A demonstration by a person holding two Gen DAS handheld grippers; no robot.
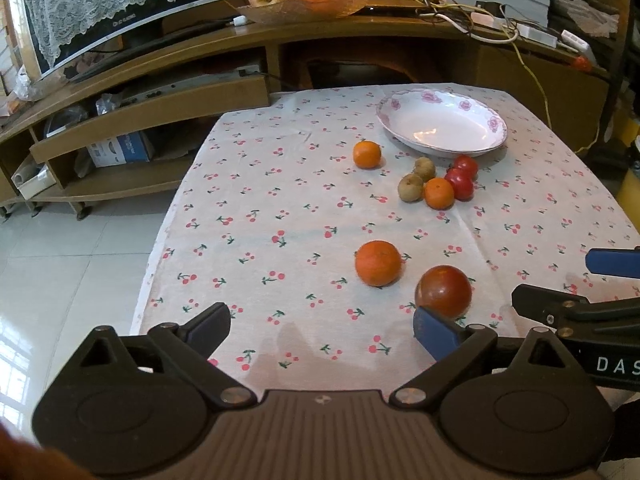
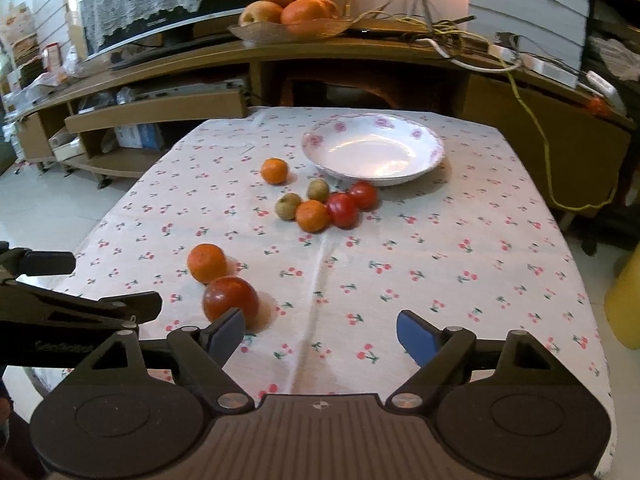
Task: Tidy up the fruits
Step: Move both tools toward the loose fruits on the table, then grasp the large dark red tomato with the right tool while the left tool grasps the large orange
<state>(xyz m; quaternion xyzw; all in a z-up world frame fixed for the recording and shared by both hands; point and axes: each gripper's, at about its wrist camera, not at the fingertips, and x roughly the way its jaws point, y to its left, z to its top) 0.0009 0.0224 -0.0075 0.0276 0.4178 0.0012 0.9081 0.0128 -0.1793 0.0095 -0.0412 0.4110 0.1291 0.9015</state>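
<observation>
Fruits scattered mid-table: dark red fruit [image 1: 443, 291] and orange [image 1: 377, 263] nearest front edge, cluster [image 1: 438, 182] beside plate [image 1: 442, 124] near far edge. Left tool [image 1: 322, 328] and right tool [image 2: 320, 334] both spread, holding nothing.

Cherry-print tablecloth [image 1: 280, 208] spread over the table, wooden TV stand [image 1: 168, 64] set behind it, lace-draped television [image 1: 92, 4], tangled cables [image 2: 460, 36] laid on top, white tiled floor [image 1: 72, 248] seen at left.
</observation>
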